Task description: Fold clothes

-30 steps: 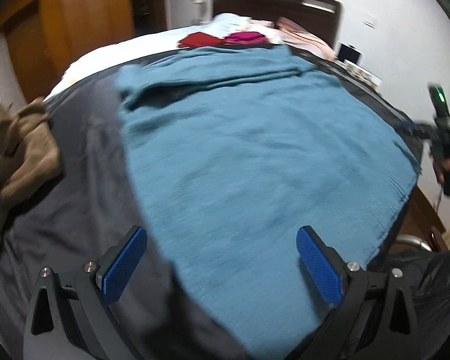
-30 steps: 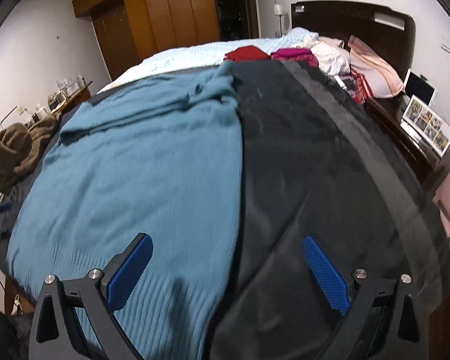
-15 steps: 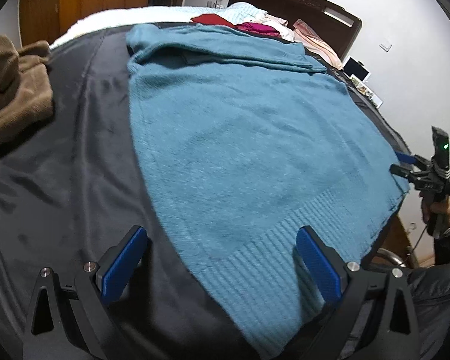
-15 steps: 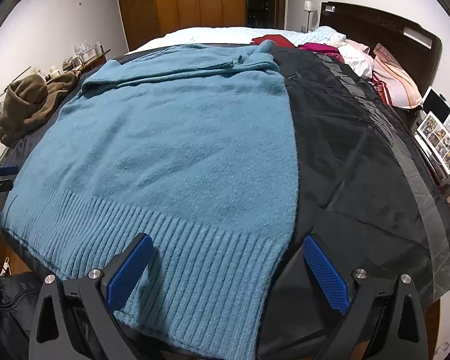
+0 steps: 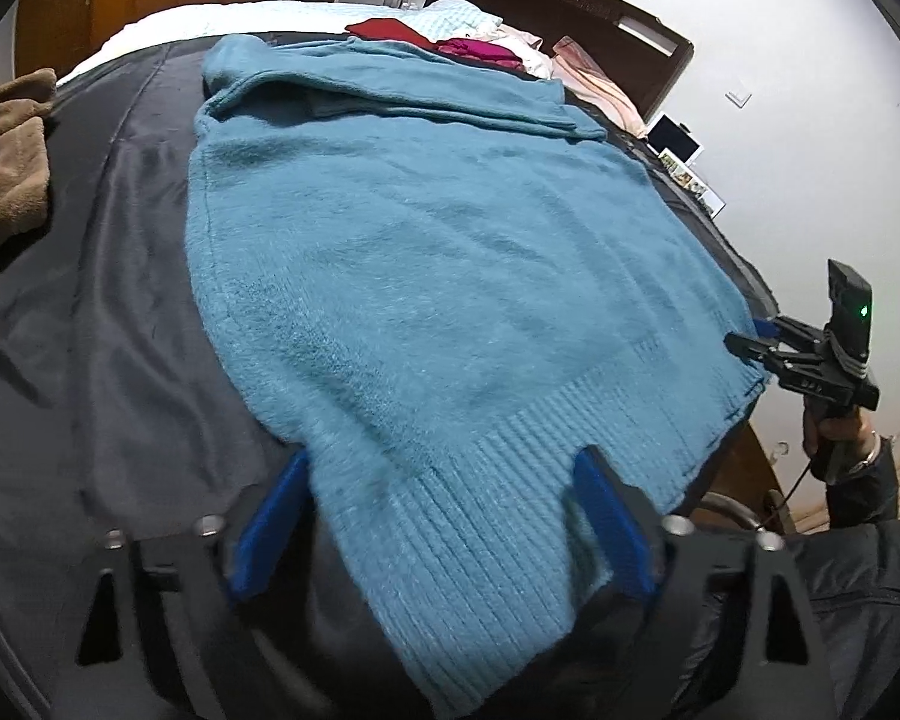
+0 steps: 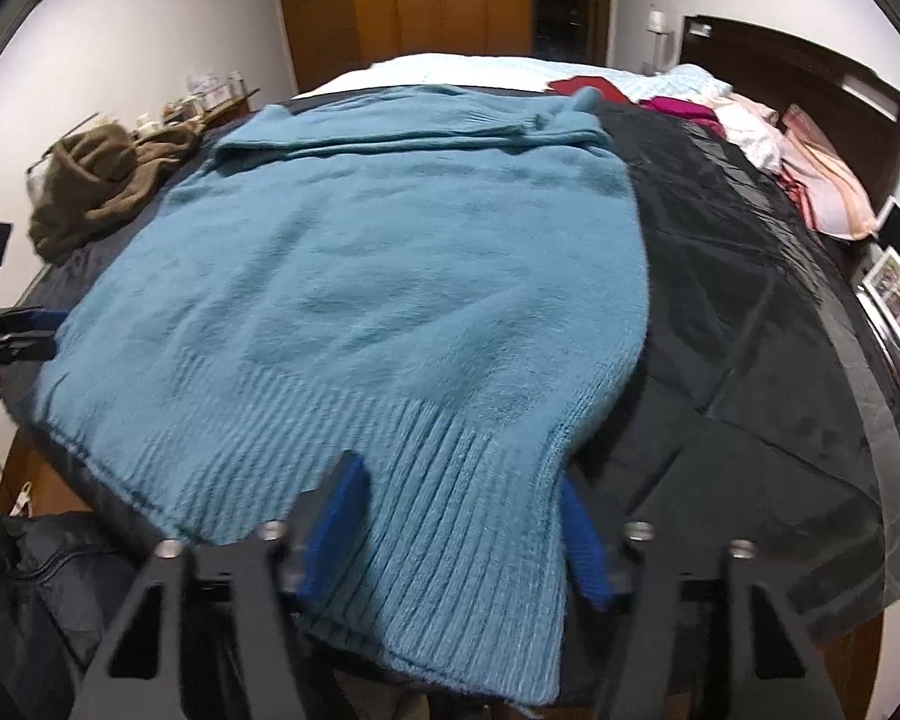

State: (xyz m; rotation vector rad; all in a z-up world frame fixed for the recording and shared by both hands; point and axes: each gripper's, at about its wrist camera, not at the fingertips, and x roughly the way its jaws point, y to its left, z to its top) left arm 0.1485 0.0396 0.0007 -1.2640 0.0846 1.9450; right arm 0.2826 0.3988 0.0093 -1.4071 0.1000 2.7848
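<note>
A teal knit sweater [image 5: 426,276] lies flat on the dark bedspread [image 5: 90,324], sleeves folded across its top; it also shows in the right wrist view [image 6: 402,300]. My left gripper [image 5: 444,534] is open, its blue pads [image 5: 270,528] on either side of the sweater's ribbed hem at the left corner. My right gripper [image 6: 450,534] is open but narrower, its pads [image 6: 330,534] straddling the hem's right corner. Neither has closed on the knit. Each gripper appears in the other's view at the bed edge: the right one [image 5: 756,348], the left one [image 6: 24,336].
A brown garment [image 6: 96,192] is heaped at the bed's left side. Red and magenta clothes [image 5: 450,42] and pillows lie near the dark headboard [image 5: 570,6]. A nightstand with photo frames [image 6: 894,294] stands right of the bed. A wooden wardrobe [image 6: 438,0] is behind.
Both grippers moved forward and down onto the hem corners, so the ribbed edge now lies between the pads. Both jaws have narrowed, the right one more.
</note>
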